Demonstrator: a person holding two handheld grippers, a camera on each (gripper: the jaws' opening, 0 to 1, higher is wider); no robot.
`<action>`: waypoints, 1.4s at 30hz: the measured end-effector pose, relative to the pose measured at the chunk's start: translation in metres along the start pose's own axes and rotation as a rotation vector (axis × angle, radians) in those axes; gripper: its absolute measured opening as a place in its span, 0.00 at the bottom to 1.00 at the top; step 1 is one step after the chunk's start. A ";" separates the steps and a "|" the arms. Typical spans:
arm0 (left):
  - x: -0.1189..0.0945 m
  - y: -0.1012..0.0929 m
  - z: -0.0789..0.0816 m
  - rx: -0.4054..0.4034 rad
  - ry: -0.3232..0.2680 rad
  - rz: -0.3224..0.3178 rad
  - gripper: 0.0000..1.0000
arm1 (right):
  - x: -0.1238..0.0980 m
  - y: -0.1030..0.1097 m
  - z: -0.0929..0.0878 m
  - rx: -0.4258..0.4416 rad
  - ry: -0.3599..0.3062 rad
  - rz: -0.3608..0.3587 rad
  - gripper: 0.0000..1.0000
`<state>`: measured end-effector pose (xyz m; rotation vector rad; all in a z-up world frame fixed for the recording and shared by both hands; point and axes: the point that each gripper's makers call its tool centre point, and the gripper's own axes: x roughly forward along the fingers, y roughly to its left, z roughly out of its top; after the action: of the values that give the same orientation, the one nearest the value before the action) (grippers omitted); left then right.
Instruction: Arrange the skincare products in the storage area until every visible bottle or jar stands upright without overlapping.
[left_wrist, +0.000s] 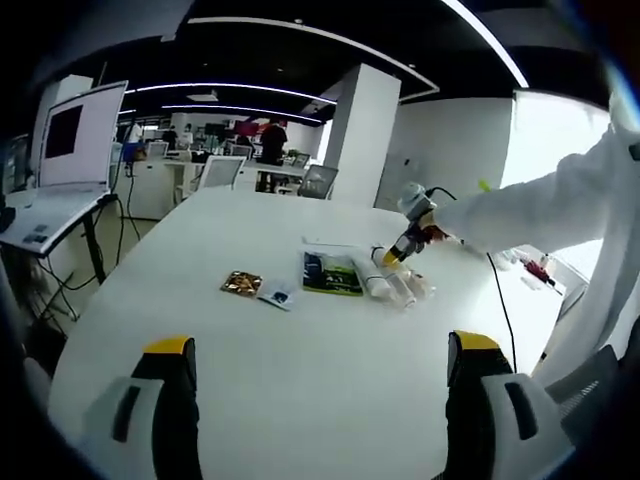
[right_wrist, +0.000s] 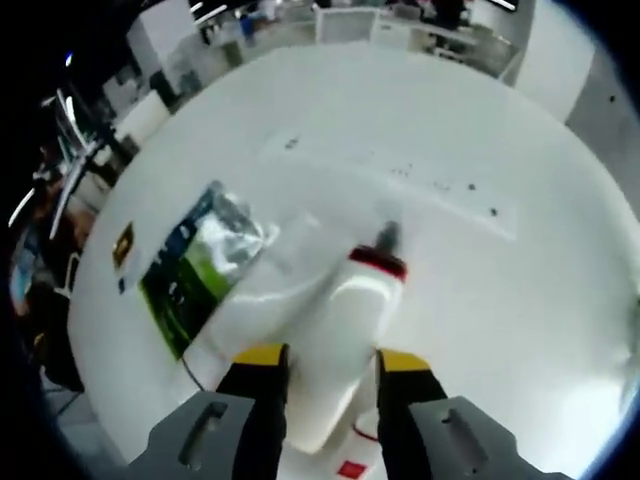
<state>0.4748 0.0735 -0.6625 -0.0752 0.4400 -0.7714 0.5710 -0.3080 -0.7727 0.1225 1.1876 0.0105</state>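
bottle: white bottle (right_wrist: 335, 350) with a red band at the neck and a dark tip, sitting between the right gripper's (right_wrist: 330, 375) jaws; upright or lying, can't tell from this angle
right jaws: clamped on the white bottle's body, one jaw each side, low on the body
where: on the white counter (right_wrist: 480, 130), bottle just beside the green sachet (right_wrist: 190, 265); left gripper view shows the right gripper (left_wrist: 410, 243) down at the small cluster of pale bottles (left_wrist: 395, 285) just right of the green sachet (left_wrist: 332, 274)
other items: clear wrapper touching the sachet on the bottle side; a gold packet (left_wrist: 241, 284) and a small blue-white packet (left_wrist: 277, 294) left of the sachet, apart from the bottles
left gripper: left gripper (left_wrist: 320, 375) hangs back from the sachet, jaws wide apart, nothing between them
step (judged): standing the gripped bottle up
how to do well: keep grip square on the body, tip it base-down onto bare counter away from the sachet and wrapper, let go only once the base sits flat, leave gaps to the other bottles
risk: slick round body could twist; wrapper under the base would tip it
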 end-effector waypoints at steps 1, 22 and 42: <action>0.000 -0.001 -0.001 0.002 0.003 -0.002 0.99 | 0.001 -0.001 0.000 0.012 0.002 -0.001 0.29; 0.001 -0.003 -0.001 -0.011 0.007 -0.019 0.99 | 0.011 -0.009 0.007 0.142 -0.083 0.043 0.20; 0.036 -0.047 0.028 -0.056 0.042 -0.275 0.95 | 0.008 -0.014 0.004 0.197 -0.228 0.099 0.19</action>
<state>0.4778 0.0124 -0.6393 -0.1752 0.4970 -1.0328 0.5770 -0.3219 -0.7796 0.3472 0.9516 -0.0330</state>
